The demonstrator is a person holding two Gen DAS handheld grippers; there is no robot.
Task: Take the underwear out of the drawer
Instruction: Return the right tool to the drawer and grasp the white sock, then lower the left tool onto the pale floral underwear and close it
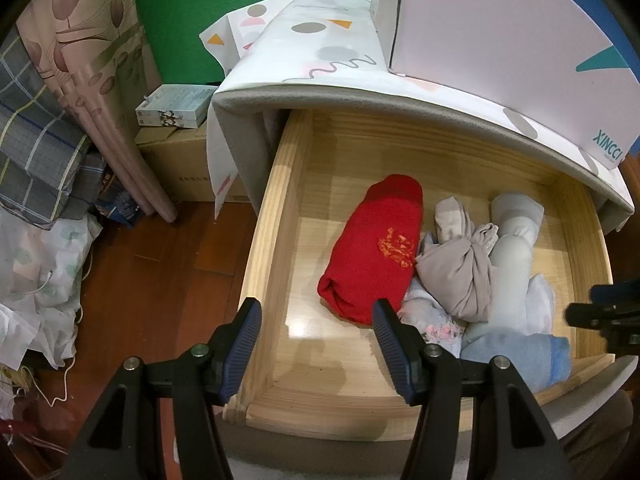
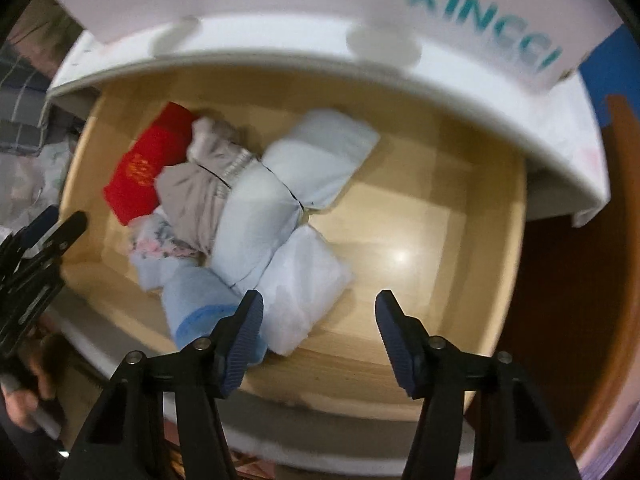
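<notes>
Underwear (image 2: 256, 216), rolled and bundled, sitting in the open wooden drawer (image 1: 276, 216), not yet in any grip. Right gripper (image 2: 318, 322) hanging nose-down over the drawer's near edge, jaws apart, nothing between the pads, left fingertip (image 2: 244, 320) showing just in front of the white bundle (image 2: 304, 292) and the light-blue roll (image 2: 196, 304). Left gripper (image 1: 316, 336) hovering over the near left corner, jaws likewise apart and empty, straddling the drawer's left wall.

Working outward: pale blue roll lying mid-drawer, white bundle touching it on the near side, beige knotted piece (image 1: 460, 264) pressed against its left flank, red roll (image 1: 372, 248) beyond that toward the left wall, a floral scrap (image 1: 432, 324) tucked near the front edge. Right half of the drawer floor lying bare. Cabinet top (image 1: 360, 76) overhanging the back edge.

Judging by looks: all soft, light, squashy cloth, nothing fragile, likely to unroll or drag a neighbour along if pinched at a loose edge. Best bet seeming to be pinching across the fat middle of the white bundle, nearest the right gripper, pads sinking well into the fold before lifting.
</notes>
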